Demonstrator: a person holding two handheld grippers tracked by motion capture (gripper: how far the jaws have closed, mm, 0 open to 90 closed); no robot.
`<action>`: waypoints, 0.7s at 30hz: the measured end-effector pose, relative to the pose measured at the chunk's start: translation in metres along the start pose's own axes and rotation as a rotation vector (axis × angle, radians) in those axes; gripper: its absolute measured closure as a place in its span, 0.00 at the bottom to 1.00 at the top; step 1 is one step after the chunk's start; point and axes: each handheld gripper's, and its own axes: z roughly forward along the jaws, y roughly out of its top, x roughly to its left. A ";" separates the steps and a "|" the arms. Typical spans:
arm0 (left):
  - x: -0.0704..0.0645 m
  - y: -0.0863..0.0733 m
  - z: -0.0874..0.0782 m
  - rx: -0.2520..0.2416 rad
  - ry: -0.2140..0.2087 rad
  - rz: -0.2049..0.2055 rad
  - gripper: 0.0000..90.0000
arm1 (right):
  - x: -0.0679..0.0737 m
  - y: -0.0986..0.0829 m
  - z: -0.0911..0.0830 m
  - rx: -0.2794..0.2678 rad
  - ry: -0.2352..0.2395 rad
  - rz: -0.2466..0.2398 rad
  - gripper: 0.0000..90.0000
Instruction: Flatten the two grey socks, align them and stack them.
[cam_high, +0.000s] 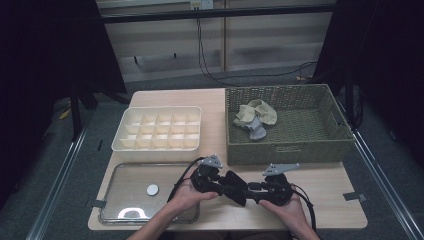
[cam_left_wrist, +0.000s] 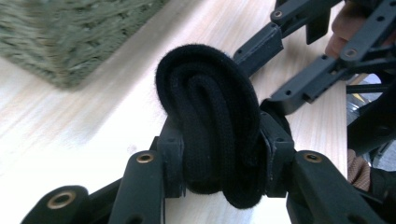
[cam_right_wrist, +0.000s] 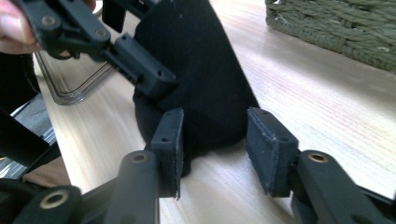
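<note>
A rolled black sock (cam_high: 235, 186) sits at the table's front middle, between both grippers. My left gripper (cam_high: 226, 181) is shut on it. In the left gripper view the sock (cam_left_wrist: 210, 126) is squeezed between the two pads, roll end up. My right gripper (cam_high: 251, 189) comes in from the right and stands open around the sock (cam_right_wrist: 196, 84). Its left pad (cam_right_wrist: 169, 144) touches the cloth, and its right pad (cam_right_wrist: 271, 149) is apart from it. One finger (cam_right_wrist: 140, 70) of the left gripper presses the sock from the far side.
A green wicker basket (cam_high: 290, 150) at the back right holds beige and grey socks (cam_high: 255, 119). A white compartment tray (cam_high: 155, 149) stands at the back left. A clear glass tray (cam_high: 120, 175) with a white disc (cam_high: 152, 189) lies front left.
</note>
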 end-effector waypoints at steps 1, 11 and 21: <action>0.000 0.000 -0.002 0.003 0.022 0.003 0.67 | 0.001 0.000 0.000 -0.001 0.002 0.000 0.61; 0.005 0.001 -0.021 -0.033 0.048 -0.008 0.67 | -0.001 0.001 -0.009 -0.068 -0.052 -0.001 0.40; 0.002 0.005 -0.030 -0.017 0.068 0.020 0.67 | -0.006 0.001 -0.018 -0.093 -0.069 0.018 0.30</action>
